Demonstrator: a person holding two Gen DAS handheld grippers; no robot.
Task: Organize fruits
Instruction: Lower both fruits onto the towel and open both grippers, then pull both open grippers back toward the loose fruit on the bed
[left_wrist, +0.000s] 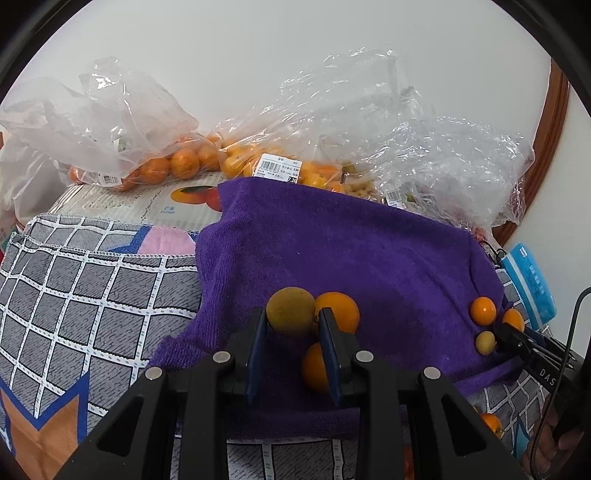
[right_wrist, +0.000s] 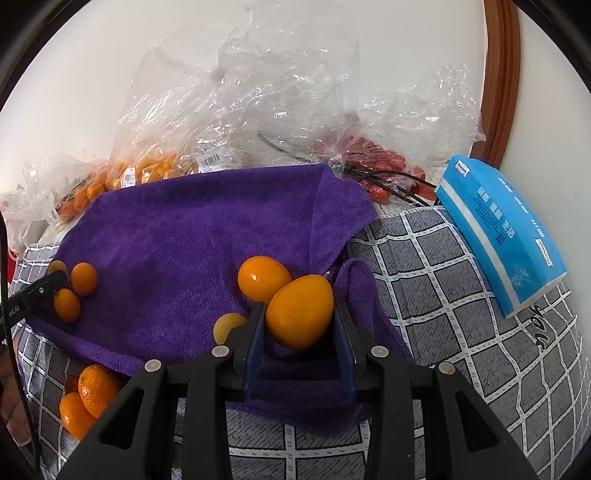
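Observation:
A purple towel (left_wrist: 332, 240) lies on a checked cloth, with small orange kumquats on it. My left gripper (left_wrist: 291, 317) stands around a dull yellow-green kumquat (left_wrist: 290, 310), fingers touching its sides; two orange kumquats (left_wrist: 340, 310) lie just right of it. My right gripper (right_wrist: 299, 314) is closed on an orange kumquat (right_wrist: 299, 314) on the towel's (right_wrist: 184, 229) right part; another orange one (right_wrist: 262, 277) and a pale yellow one (right_wrist: 229, 326) lie beside it. The right gripper's tip shows in the left view (left_wrist: 513, 334) by three kumquats.
Clear plastic bags of oranges (left_wrist: 177, 162) and kumquats (right_wrist: 147, 170) sit at the back, plus a bag of red fruit (right_wrist: 384, 162). A blue tissue pack (right_wrist: 502, 229) lies right. Two kumquats (right_wrist: 88, 391) lie off the towel on the checked cloth (right_wrist: 461, 295).

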